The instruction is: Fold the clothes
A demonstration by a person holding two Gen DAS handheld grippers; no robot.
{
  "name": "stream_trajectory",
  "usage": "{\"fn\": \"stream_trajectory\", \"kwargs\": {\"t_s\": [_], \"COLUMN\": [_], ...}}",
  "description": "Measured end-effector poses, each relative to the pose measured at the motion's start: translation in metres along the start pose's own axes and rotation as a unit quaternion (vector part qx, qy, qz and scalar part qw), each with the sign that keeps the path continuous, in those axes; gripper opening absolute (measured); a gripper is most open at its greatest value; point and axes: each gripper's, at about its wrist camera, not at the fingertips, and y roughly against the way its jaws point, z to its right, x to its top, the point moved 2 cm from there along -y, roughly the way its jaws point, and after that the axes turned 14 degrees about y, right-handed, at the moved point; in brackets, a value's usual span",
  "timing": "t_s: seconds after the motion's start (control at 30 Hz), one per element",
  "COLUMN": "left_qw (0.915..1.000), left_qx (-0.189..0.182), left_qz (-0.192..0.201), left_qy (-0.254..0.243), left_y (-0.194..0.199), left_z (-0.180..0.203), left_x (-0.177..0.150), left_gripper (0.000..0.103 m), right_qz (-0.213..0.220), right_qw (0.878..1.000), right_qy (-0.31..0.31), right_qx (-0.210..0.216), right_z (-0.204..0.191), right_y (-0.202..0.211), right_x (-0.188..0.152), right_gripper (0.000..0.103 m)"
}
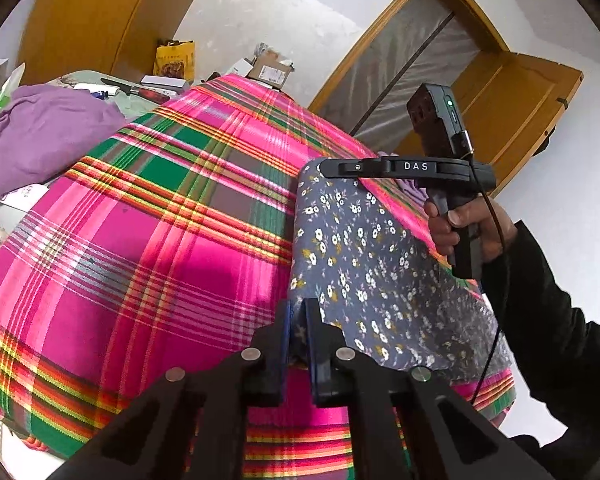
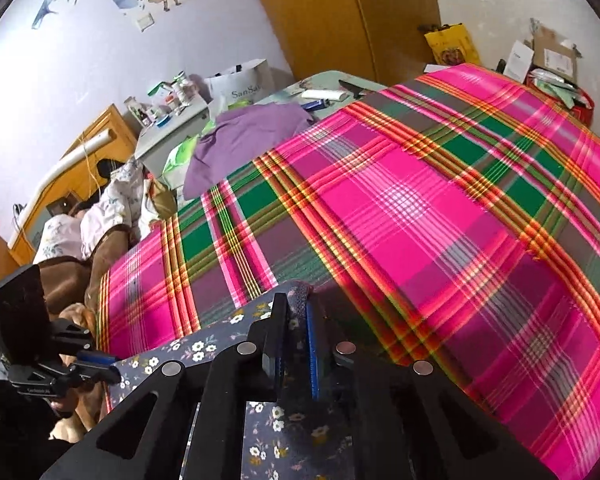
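Note:
A grey-blue floral garment (image 1: 360, 248) lies flat along the right edge of a pink, green and orange plaid blanket (image 1: 140, 220). My left gripper (image 1: 299, 320) is shut on the garment's near corner, with cloth pinched between the blue pads. At the far corner, my right gripper (image 1: 323, 168) meets the cloth, held by a hand (image 1: 460, 224) in a dark sleeve. In the right wrist view, my right gripper (image 2: 296, 312) is shut on a bunched corner of the floral garment (image 2: 204, 344), and my left gripper (image 2: 108, 364) grips the other corner at lower left.
A crumpled purple garment (image 2: 244, 136) lies at the blanket's (image 2: 420, 208) far side. Behind it are a knife (image 1: 136, 90), boxes (image 1: 272, 68), a yellow bag (image 2: 452, 44) and bottles (image 2: 172, 96). More clothes are piled at the left (image 2: 100, 220). A wooden wardrobe and a door (image 1: 512, 108) stand behind.

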Motion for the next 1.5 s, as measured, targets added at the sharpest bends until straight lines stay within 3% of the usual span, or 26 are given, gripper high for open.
{"fn": "stream_trajectory", "kwargs": {"t_s": [0.17,0.27,0.43,0.63,0.73,0.9,1.0,1.23,1.4,1.5], "left_qw": [0.9993,0.9998,0.9996,0.9991,0.9979,0.9965,0.9963,0.9928,0.9866,0.9829], "left_qx": [-0.013,-0.001,0.024,-0.001,-0.009,0.005,0.010,-0.018,-0.038,-0.024], "left_qz": [-0.026,-0.016,0.013,-0.005,-0.025,-0.051,-0.053,-0.057,-0.082,-0.096], "left_qy": [0.024,0.012,0.003,-0.041,-0.059,-0.066,-0.067,-0.104,-0.135,-0.155], "left_y": [-0.006,0.005,0.019,0.005,-0.010,-0.027,-0.027,-0.025,-0.042,-0.057], "left_z": [-0.011,-0.008,0.000,0.037,0.052,0.056,0.058,0.094,0.122,0.129], "left_x": [0.000,0.001,0.008,-0.003,-0.011,-0.024,-0.030,-0.042,-0.061,-0.074], "left_gripper": [0.008,0.009,0.008,0.008,0.008,0.008,0.008,0.008,0.008,0.008], "right_qz": [0.001,0.028,0.072,0.073,0.074,0.027,0.043,0.122,0.143,0.147], "right_qw": [1.000,0.999,0.995,0.994,0.994,0.992,0.990,0.979,0.974,0.970], "right_qy": [-0.028,-0.014,-0.021,-0.010,0.003,-0.064,-0.086,-0.108,-0.125,-0.139], "right_qx": [0.008,-0.030,-0.070,-0.078,-0.085,-0.108,-0.106,-0.122,-0.127,-0.135], "right_z": [0.008,0.001,-0.013,-0.039,-0.048,-0.018,-0.018,-0.052,-0.072,-0.085], "right_y": [0.008,0.041,0.094,0.092,0.082,0.063,0.075,0.123,0.140,0.144], "right_x": [-0.010,-0.020,-0.062,-0.099,-0.099,-0.119,-0.128,-0.148,-0.172,-0.191], "right_gripper": [0.020,0.023,0.023,0.023,0.018,0.002,0.002,0.018,0.019,0.019]}}
